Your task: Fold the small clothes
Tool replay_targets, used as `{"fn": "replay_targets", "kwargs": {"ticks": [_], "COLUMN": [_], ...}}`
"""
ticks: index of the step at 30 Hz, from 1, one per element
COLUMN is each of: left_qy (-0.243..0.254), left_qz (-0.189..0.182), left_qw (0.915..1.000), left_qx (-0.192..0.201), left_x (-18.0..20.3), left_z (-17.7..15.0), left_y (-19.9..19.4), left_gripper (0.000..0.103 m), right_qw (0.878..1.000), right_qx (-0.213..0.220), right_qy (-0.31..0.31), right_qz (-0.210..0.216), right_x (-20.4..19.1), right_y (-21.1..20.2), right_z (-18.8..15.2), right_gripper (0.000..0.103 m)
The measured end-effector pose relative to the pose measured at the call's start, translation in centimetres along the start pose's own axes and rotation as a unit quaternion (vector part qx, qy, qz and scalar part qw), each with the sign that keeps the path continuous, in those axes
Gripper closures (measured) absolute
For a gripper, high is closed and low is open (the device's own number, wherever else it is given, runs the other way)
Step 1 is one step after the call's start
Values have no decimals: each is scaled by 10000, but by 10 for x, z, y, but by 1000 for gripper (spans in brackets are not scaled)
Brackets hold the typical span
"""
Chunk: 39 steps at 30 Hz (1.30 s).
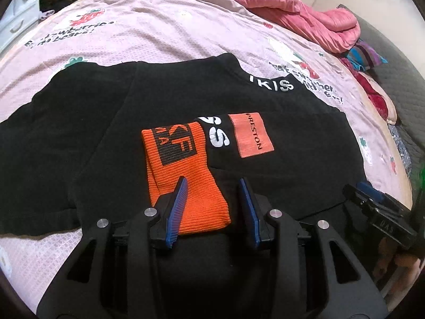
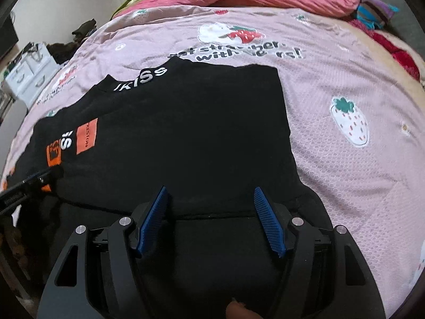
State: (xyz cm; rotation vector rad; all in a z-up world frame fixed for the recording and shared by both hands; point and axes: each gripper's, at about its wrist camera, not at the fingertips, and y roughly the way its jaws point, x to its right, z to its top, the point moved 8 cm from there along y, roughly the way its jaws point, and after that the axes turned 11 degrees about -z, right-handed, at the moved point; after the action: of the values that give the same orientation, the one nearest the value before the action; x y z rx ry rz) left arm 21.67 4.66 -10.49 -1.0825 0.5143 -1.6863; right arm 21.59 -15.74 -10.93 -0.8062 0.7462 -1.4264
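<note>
Black tee [image 1: 164,101] w/ orange cuff [image 1: 183,175] spread flat on the pink strawberry bed sheet [image 2: 345,85], left claw [image 1: 212,183] open over the cuff near the hem, right claw [image 2: 209,194] open at the hem's other end, gripping nothing, pink duvet [image 1: 292,8] bunched up behind.

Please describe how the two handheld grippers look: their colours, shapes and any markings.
The left gripper and right gripper look alike: a matte black angular body with triangular cut-outs, round silver pivot pins, and two ribbed blue finger pads. In the left wrist view, the right gripper's side bears faint pale letters, too blurred to read surely. No cables show.
</note>
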Motion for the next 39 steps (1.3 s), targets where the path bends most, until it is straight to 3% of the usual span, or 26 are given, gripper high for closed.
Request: {"fn": "replay_targets", "kwargs": {"ticks": [5,7,10,12,13,16,25,32,39], "left_qy": [14,32,16,18,21,55,103,41,2], "left_qz": [-16,3,-15,-2,4,0,167,244,328], "left_qw": [9999,9999,9998,9997,9997,9995,9989,9982,9976], "left_qx": [98,112,178,239,246,299,424,543,608], "left_x": [6,9,13,16,17,21,25,22,15], "left_z": [1,2,3,3,3,2,2,4,3], "left_y": [-11,-14,-20,-25,-26,-33,-50,-63,-75], "left_gripper": [58,57,56,47,40,39,18,10,9], "right_qw": [9993,9990,9984,9977,9974,9964,9944,9932,9922], "right_qx": [144,209,311,416,447,520,685,820,928], "right_qy": [242,288,346,381,403,481,553,489,373], "right_qz": [248,278,328,379,397,472,579,668,745], "right_x": [2,3,5,5,6,6,4,-4,-18], "right_y": [-19,-25,-35,-43,-45,-53,-71,-86,-100], "right_z": [1,2,4,6,6,8,12,16,20], "right_gripper": [19,18,9,7,7,6,5,4,4]}}
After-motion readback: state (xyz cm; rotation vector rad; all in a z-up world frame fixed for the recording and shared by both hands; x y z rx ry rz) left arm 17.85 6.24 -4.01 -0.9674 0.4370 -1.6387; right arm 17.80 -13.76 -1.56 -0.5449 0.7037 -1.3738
